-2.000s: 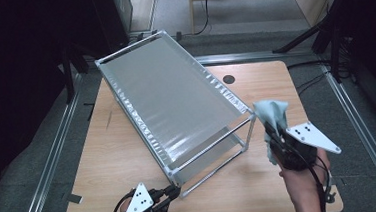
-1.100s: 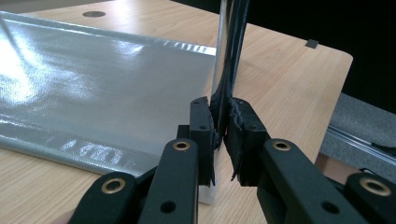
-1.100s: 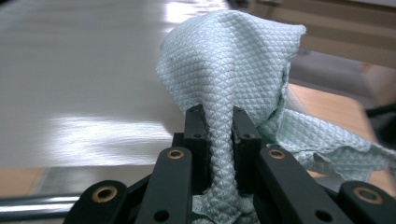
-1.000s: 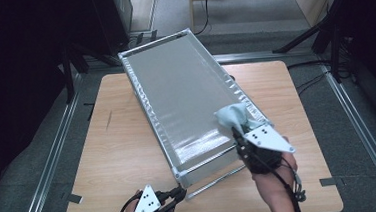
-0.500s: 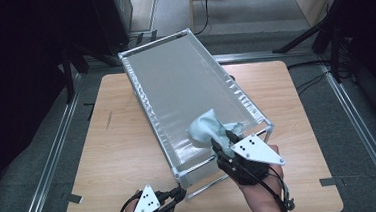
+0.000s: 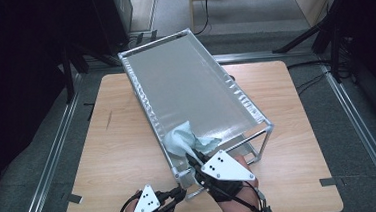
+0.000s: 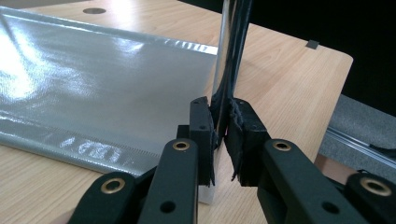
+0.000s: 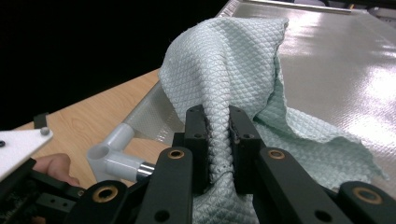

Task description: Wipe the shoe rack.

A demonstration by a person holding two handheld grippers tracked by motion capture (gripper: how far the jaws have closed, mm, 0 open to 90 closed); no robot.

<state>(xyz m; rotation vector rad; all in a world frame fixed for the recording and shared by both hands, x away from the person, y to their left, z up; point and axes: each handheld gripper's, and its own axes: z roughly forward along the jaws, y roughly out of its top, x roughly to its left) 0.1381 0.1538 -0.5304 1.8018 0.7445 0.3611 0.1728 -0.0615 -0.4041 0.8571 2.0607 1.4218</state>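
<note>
Wooden bench (image 6: pixel 128 140) is carrying the tilted grey rack (image 6: pixel 184 86): while the left claw (image 7: pixel 219 135) is clamping its corner post (image 7: pixel 224 56), the right claw (image 8: pixel 218 140), pinching the pale green cloth (image 8: pixel 233 70), is probably wiping best with flat, steady strokes.

A pale mint-green cloth (image 8: pixel 229 70) with a quilted diamond weave lies at centre frame on the glossy silver-grey sheet (image 6: pixel 184 86) of a rack. Black gripper jaws rise from the bottom edge. The light wood-grain table (image 6: pixel 118 141) spans the middle.

Cloth (image 6: pixel 184 140) on rack's (image 6: pixel 265 130) near corner, rack on table (image 6: pixel 118 141).
</note>
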